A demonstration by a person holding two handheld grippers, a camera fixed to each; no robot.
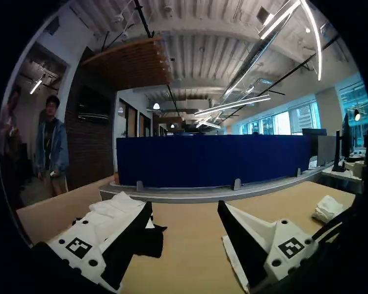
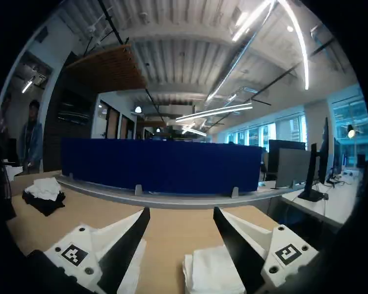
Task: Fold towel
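Across a pale wooden tabletop (image 2: 176, 235) backed by a blue partition (image 2: 159, 166), I see an open office: strip lights overhead, monitors (image 2: 292, 166) to the right, one person (image 2: 31, 137) standing far left. My right tool (image 2: 181, 209) is spread wide, gripping nothing; my left tool (image 1: 184, 203) gapes too. I count three white towels in the right gripper view: a folded towel (image 2: 211, 267) lying flat beside the right finger, a second towel (image 2: 135, 267) under the left finger, and a third towel (image 2: 44, 186) heaped on a dark cloth (image 2: 46, 203). I cannot tell the folded towel's long axis.
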